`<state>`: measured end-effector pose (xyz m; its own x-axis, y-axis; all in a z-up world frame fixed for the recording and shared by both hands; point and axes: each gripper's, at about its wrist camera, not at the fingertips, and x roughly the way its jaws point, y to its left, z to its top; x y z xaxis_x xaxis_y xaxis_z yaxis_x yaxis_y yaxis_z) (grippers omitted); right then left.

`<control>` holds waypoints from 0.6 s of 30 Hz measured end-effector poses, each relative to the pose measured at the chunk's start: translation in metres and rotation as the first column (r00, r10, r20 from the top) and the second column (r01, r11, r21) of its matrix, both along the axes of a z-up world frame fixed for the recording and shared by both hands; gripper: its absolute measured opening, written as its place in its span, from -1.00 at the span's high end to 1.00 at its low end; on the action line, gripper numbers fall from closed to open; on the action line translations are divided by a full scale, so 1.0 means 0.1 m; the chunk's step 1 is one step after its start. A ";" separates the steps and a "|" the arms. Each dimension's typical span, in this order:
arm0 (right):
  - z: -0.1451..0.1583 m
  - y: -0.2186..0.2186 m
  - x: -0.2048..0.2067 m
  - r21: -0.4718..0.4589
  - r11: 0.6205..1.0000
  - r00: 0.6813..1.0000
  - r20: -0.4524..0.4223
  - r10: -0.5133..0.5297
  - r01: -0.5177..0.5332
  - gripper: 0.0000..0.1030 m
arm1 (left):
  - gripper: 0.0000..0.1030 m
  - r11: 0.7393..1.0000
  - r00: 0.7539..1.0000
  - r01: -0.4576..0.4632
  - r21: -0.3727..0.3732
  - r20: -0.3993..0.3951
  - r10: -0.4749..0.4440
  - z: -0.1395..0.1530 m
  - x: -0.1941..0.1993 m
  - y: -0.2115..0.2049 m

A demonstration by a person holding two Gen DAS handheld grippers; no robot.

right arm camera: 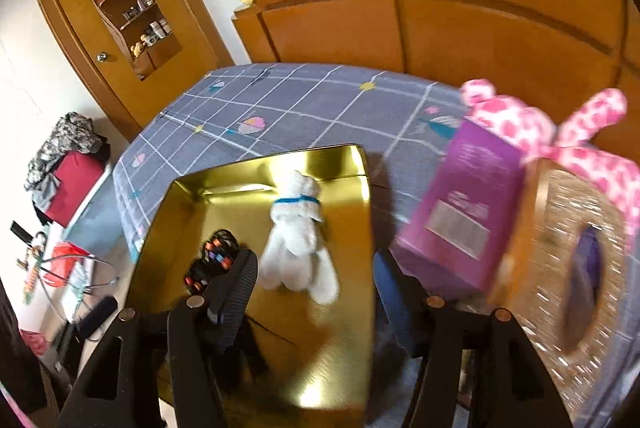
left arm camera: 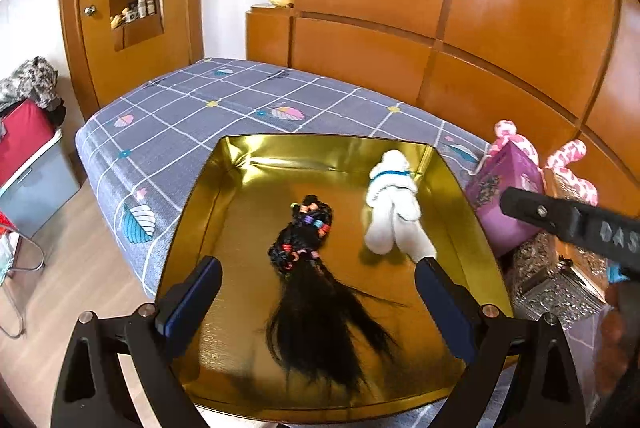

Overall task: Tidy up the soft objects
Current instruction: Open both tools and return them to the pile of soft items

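Note:
A gold tray (left arm camera: 240, 164) lies on the bed. In it lie a black hair piece with coloured bands (left arm camera: 312, 268) and a white plush dog with a blue collar (left arm camera: 390, 204). My left gripper (left arm camera: 318, 282) is open and empty, held above the hair piece. My right gripper (right arm camera: 316, 268) is open and empty above the tray (right arm camera: 352, 348), near the plush dog (right arm camera: 296, 240); the hair piece (right arm camera: 212, 260) is partly hidden behind its left finger. The right gripper's body shows at the right of the left wrist view (left arm camera: 572, 224).
A purple box (right arm camera: 456, 208), a pink spotted plush (right arm camera: 532, 128) and a glittery box (right arm camera: 572, 268) stand right of the tray. The bed (left arm camera: 192, 108) has a grey checked sheet. A wooden headboard (left arm camera: 440, 28) is behind. A storage bin with clothes (left arm camera: 32, 156) stands on the floor at left.

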<state>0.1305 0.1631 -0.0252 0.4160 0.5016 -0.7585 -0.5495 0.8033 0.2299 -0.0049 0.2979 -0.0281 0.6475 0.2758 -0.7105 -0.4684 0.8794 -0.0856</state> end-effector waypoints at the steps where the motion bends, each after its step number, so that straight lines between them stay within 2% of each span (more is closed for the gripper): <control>1: 0.02 -0.06 -0.05 -0.008 1.000 1.000 0.018 -0.005 0.005 -0.19 | -0.89 1.000 1.000 0.009 0.004 0.002 -0.009 0.01 0.00 -0.03; 8: 0.18 -0.48 -0.35 -0.022 0.997 0.988 0.138 -0.067 0.070 -0.21 | -0.89 0.997 0.998 0.067 0.025 0.006 -0.067 0.06 0.00 -0.22; 18: 0.26 -1.16 -0.54 -0.014 0.982 0.964 0.194 -0.183 0.190 -0.22 | -0.89 0.982 0.982 0.188 0.034 -0.013 -0.188 0.03 0.01 -0.58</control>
